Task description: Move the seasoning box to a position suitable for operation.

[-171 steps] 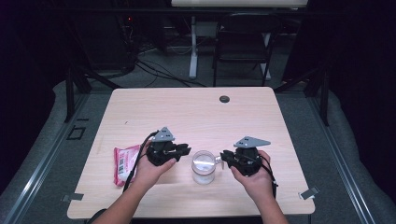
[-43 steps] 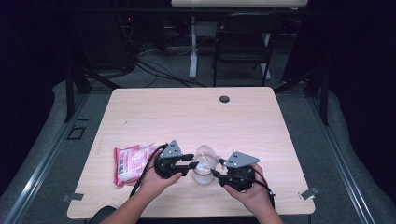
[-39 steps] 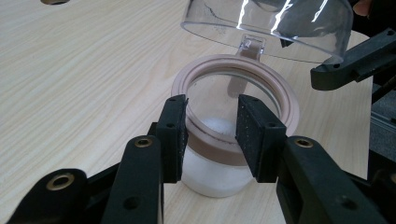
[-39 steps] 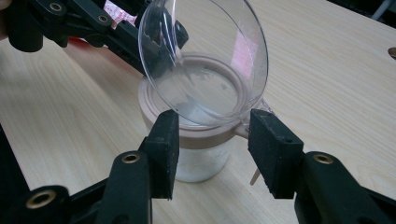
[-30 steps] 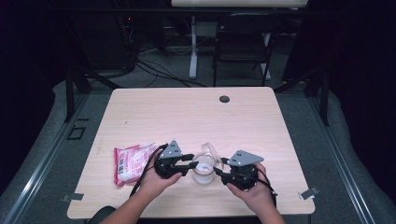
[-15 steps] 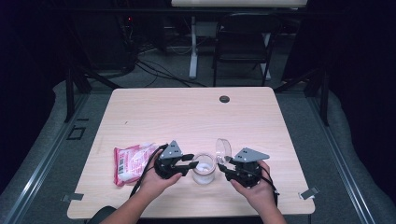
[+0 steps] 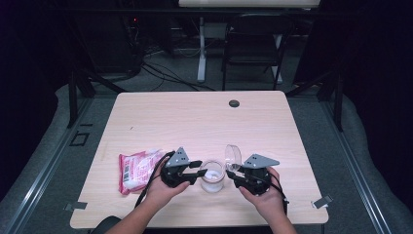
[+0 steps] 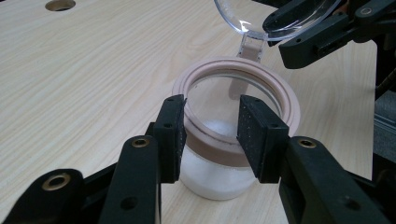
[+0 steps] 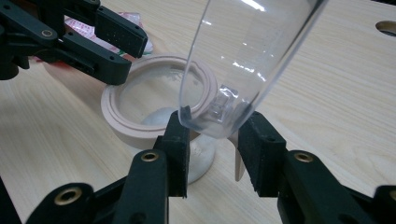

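Packet (image 7: 136,169) left of jar (image 7: 212,176); lid (image 7: 233,156) upright at jar's right.

High view looks forward-down over the table (image 7: 204,122); both gripper views sit close, sharing the jar (image 8: 233,140) from 9 and 3 o'clock.

No text can be read anywhere. The pink and white packet (image 7: 137,169) on the table carries printing and a barcode-like patch, too small to make out.

Table (image 7: 195,122): jar (image 7: 213,176), prob. snack pkt (image 7: 136,168)
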Available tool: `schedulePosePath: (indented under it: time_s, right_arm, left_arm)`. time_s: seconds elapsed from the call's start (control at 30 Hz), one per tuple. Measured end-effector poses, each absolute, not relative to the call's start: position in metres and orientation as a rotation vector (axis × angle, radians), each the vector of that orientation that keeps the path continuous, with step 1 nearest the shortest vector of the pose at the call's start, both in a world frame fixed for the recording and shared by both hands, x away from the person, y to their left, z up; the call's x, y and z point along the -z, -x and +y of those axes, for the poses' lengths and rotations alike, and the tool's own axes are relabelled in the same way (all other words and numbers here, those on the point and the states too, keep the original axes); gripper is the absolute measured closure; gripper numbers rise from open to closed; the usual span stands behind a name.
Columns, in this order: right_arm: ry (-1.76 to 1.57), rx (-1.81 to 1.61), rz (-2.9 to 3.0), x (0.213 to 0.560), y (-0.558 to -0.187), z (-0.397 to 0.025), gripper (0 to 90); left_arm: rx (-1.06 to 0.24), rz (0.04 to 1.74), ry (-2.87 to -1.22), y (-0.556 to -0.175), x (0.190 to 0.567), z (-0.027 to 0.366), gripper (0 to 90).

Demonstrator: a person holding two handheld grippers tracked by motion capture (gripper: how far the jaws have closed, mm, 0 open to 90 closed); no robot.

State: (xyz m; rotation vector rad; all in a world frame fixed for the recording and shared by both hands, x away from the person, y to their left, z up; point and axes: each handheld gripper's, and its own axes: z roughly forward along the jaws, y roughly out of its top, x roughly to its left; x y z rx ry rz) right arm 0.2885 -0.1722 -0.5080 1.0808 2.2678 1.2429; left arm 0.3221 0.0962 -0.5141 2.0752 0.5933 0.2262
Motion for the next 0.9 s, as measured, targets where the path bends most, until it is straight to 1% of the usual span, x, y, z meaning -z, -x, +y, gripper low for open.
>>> schedulePosePath:
  time_s: [0.33,0.63,0.9]
  right_arm:
    - [-1.104,-1.251,2.266,0.508,-0.294,-0.175,68.1]
    - [-1.172,-1.309,2.25,0.51,-0.308,-0.18,73.3]
    - [-1.207,-1.341,2.234,0.51,-0.322,-0.181,75.0]
  left_arm:
    - [-0.236,0.613,-2.052,-0.321,0.513,0.104,60.9]
    - [-0.269,0.64,-2.046,-0.316,0.513,0.116,60.9]
    - [-0.295,0.69,-2.045,-0.313,0.515,0.13,60.9]
